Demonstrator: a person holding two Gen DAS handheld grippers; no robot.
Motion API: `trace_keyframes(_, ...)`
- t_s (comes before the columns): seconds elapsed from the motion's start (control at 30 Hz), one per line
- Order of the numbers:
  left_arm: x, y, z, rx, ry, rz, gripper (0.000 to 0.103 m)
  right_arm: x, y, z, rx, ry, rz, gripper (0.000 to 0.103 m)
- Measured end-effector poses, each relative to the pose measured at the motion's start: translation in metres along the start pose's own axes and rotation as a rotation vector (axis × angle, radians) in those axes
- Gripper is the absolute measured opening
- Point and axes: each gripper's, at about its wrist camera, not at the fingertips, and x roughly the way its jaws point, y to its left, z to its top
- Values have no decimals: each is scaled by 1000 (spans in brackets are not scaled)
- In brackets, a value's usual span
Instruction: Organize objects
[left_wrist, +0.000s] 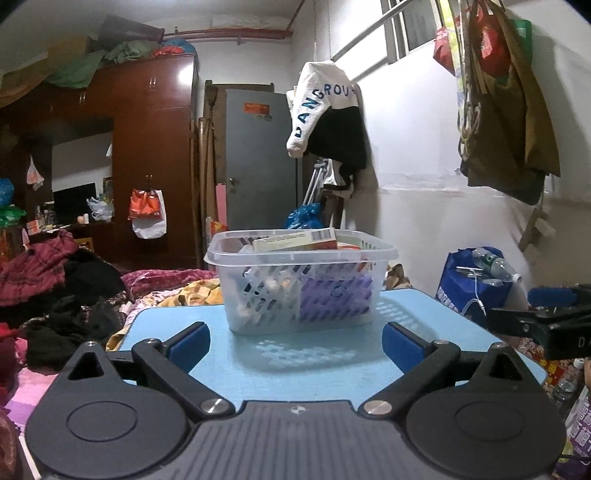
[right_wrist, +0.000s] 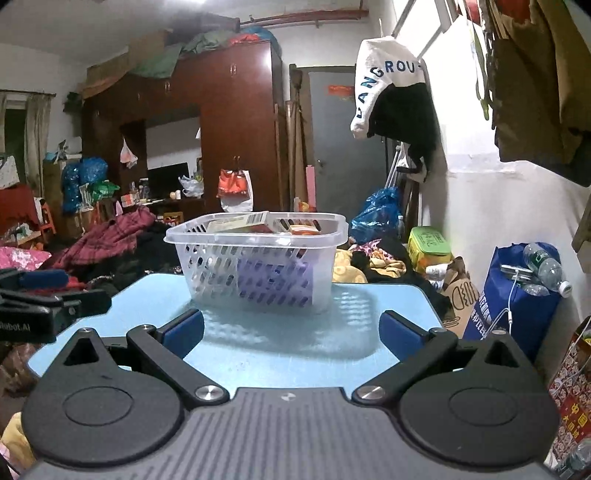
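Clear perforated plastic basket (left_wrist: 301, 280) sits on far half of blue counter (left_wrist: 314, 369), already packed: cardboard box (left_wrist: 295, 240) lying across top, purple pack (left_wrist: 334, 299) against near wall. Left gripper (left_wrist: 295, 341) low over near edge, fingers (left_wrist: 190, 345) spread wide, holding nothing. Right gripper (right_wrist: 291, 332) likewise, fingers (right_wrist: 400, 330) wide apart, empty, basket straight ahead. Counter around basket bare. Judgement: packing looks done or nearly so. If basket needs moving, approach level, grip rim at opposite sides, lift evenly; top box may slide.
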Motion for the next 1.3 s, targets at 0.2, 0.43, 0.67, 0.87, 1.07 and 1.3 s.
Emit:
trace_keyframes(0.2, 0, 0, 1, 7, -1, 11, 101, 2, -4, 0, 15, 11, 3, 103)
trace_keyframes(0.43, 1, 0, 1, 14, 3, 17, 101, 4, -9, 0, 37, 12, 9, 103)
trace_keyframes(0.67, 2, -2, 0, 13, 3, 17, 101, 0, -6, -1, 22, 3, 12, 103)
trace_keyframes(0.87, 1, -2, -1, 12, 1, 20, 101, -1, -3, -1, 15, -1, 14, 103)
trace_keyframes(1.07, 2, -3, -1, 14, 2, 17, 101, -1, -3, -1, 17, 2, 15, 103)
trace_keyframes(1.3, 1, -4, -1, 14, 2, 14, 101, 0, -3, -1, 20, 1, 13, 103)
